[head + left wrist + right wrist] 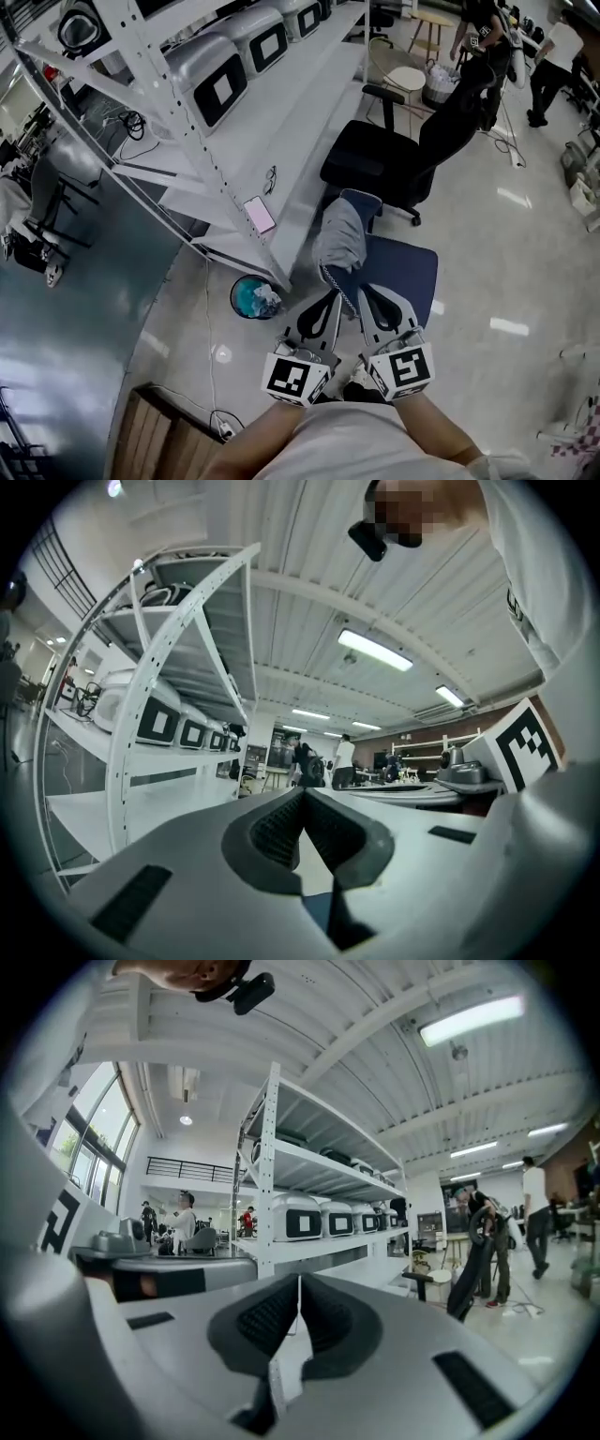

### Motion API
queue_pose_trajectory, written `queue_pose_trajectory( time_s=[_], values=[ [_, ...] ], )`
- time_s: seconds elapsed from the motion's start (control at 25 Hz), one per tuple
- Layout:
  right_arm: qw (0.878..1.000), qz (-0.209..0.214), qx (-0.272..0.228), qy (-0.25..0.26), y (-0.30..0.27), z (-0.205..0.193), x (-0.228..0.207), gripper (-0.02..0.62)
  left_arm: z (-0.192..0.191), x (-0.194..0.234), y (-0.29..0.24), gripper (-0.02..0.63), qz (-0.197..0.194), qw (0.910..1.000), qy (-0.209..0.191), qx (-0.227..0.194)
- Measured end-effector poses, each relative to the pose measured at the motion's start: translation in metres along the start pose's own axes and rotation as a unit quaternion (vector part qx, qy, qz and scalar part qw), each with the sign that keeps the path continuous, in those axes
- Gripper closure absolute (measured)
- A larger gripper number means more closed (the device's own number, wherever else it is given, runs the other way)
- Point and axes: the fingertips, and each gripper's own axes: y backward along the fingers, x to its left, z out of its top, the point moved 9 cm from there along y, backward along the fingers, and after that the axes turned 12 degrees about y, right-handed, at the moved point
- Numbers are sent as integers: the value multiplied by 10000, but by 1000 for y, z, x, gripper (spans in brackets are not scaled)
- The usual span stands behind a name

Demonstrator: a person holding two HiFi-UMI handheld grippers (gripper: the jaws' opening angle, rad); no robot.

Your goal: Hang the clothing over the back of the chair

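Note:
A grey and navy garment (341, 242) hangs in front of me, held at its near edge by both grippers side by side. My left gripper (332, 296) is shut, with navy cloth (317, 913) showing low in the slit between its jaws. My right gripper (362, 292) is also shut, and a white strip of the garment (286, 1372) is pinched between its pads. In their own views both grippers, left (304, 795) and right (299, 1284), point about level. The black office chair (377, 161) stands beyond the garment, its backrest (457, 114) leaning away to the right.
A white metal rack (281, 141) with marked appliances runs along the left, with a pink phone (260, 215) and glasses (270, 178) on its shelf. A bin (254, 298) stands at its foot, a wooden box (155, 439) at the lower left. People (480, 33) and a stool (407, 77) are far back.

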Motion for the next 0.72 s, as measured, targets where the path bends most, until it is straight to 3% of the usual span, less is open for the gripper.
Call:
queue_pose_trajectory(
  time_s=[0.4,0.72],
  values=[
    [9990,-162,279,306,1,21,82,577,6,25,58,597,-523,9982,278,-94],
    [9956,-715,127,597,13,42,106,577,10,33,84,597,-631,9967,436,-262]
  ],
)
